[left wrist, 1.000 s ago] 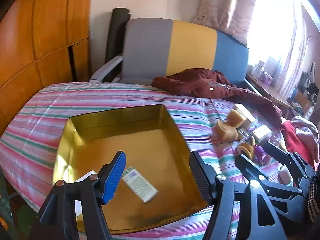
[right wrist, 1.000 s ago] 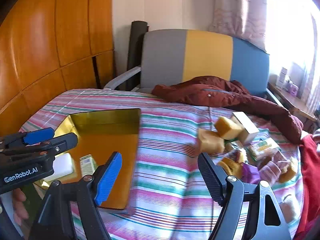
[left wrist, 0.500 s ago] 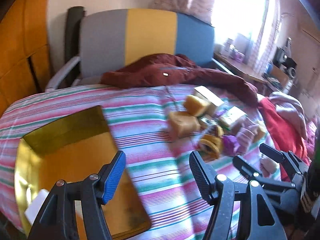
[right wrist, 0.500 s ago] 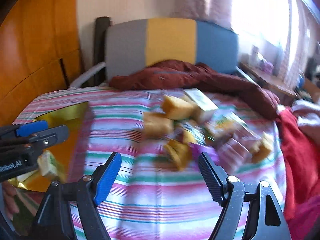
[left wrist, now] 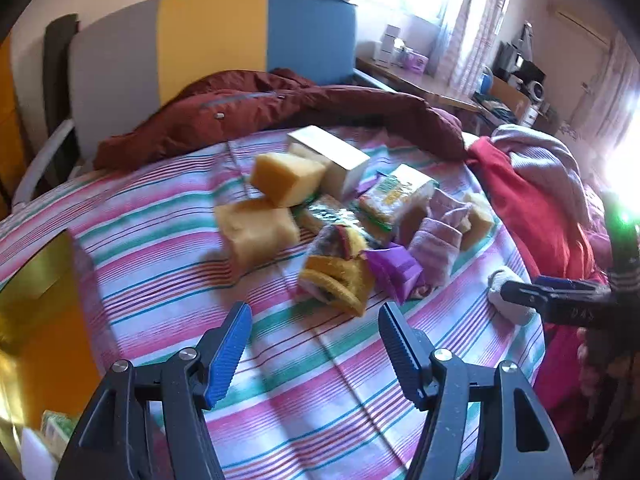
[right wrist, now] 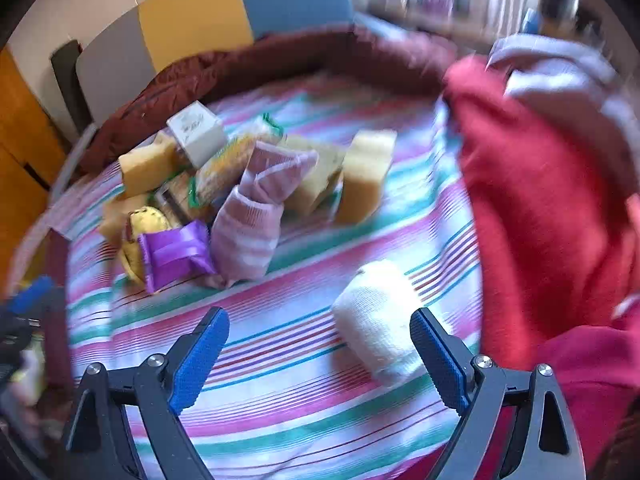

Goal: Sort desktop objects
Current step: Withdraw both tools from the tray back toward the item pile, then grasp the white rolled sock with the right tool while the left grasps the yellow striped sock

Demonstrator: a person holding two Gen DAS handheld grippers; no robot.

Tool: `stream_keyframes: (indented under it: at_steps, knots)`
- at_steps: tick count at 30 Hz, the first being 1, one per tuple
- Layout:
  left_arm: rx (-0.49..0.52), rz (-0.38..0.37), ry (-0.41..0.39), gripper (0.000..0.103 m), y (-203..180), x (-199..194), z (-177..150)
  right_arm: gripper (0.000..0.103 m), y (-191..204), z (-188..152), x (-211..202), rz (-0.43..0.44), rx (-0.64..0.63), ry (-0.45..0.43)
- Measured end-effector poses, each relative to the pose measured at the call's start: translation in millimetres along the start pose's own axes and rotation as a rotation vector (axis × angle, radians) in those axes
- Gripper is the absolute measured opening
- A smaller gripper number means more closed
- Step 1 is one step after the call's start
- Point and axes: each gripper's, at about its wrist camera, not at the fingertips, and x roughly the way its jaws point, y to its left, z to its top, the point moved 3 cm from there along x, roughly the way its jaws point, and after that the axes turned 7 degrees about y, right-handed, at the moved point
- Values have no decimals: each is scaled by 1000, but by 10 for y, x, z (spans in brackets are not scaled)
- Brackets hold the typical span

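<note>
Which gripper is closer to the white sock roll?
Right. The right gripper, jaws opening, hovers just short of the white sock roll, nearest its right finger. The left gripper faces the snack pile, the roll off to its right.

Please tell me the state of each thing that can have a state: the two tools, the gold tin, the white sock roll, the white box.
Left tool: open, nothing between its fingers.
Right tool: opening, holding nothing; white sock roll near its right finger.
Gold tin: open, no lid on.
White sock roll: rolled up, lying on the cloth.
White box: closed.
</note>
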Motion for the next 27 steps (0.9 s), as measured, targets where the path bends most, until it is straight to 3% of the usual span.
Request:
stream_keyframes:
  at_steps: [12,21,27]
  knots:
    - [-44,-55,89,64,46,667,367,88,-238,132,330,-128,97,82]
    - [-18,-82,129,61,-33,1074,404,70,-325,104,478,-193,121,136]
    - [-28,-104,116,41,-31,1018,378,59,-346,78,541,-193,115,161]
